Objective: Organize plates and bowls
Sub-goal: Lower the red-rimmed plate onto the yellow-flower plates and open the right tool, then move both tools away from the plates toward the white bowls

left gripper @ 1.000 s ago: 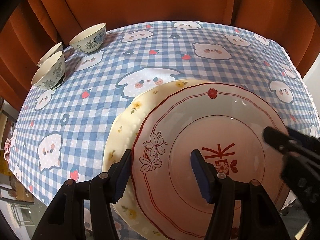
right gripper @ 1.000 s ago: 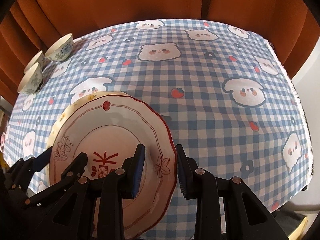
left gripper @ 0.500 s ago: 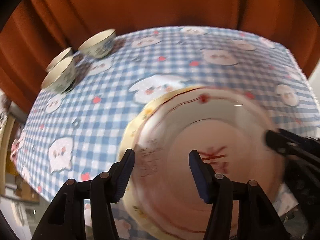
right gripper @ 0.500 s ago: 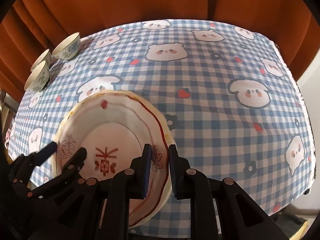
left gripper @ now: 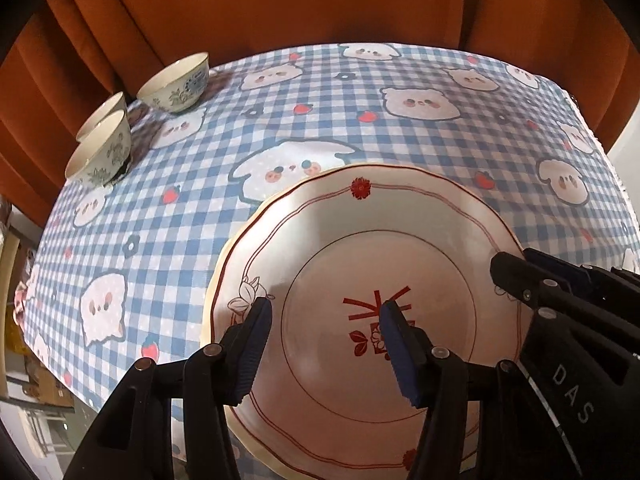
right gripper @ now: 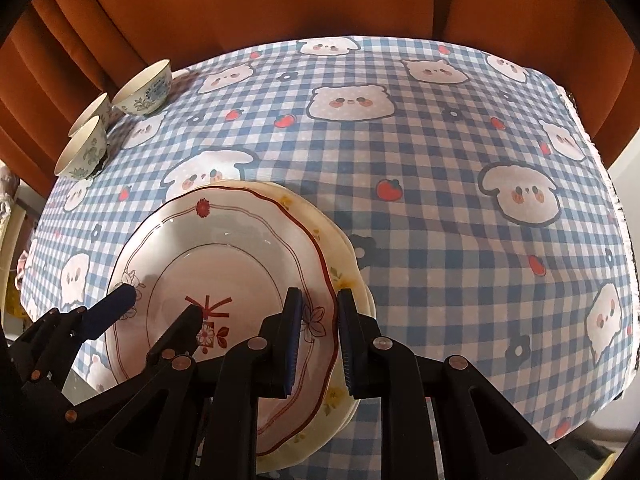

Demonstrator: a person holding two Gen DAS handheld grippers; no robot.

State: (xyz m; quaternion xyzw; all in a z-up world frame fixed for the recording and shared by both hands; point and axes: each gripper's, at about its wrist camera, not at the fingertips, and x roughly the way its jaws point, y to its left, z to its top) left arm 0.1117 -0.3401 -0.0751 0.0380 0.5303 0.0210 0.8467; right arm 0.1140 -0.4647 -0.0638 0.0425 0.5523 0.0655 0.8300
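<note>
A white plate with red trim (left gripper: pixel 360 264) (right gripper: pixel 224 264) lies on a cream floral plate (right gripper: pixel 344 280) at the table's near left edge. My right gripper (right gripper: pixel 318 328) has closed on the right rim of both stacked plates, one finger above and one outside. My left gripper (left gripper: pixel 324 328) is open over the red-trim plate, its fingers spread above the plate's middle and left rim. Three floral bowls (left gripper: pixel 176 80) (right gripper: pixel 144 88) stand at the far left; two of them (left gripper: pixel 100 144) sit close together.
The blue checked tablecloth with bear prints (right gripper: pixel 440 200) covers the table. An orange curtain (left gripper: pixel 320 0) hangs behind it. The table's edge drops off at the near left (left gripper: pixel 40 360) and the right (right gripper: pixel 616 240).
My right gripper has closed from open onto the plates' right rim. The red-trim plate slid to sit squarely on the cream plate. My left gripper stayed open above it.
</note>
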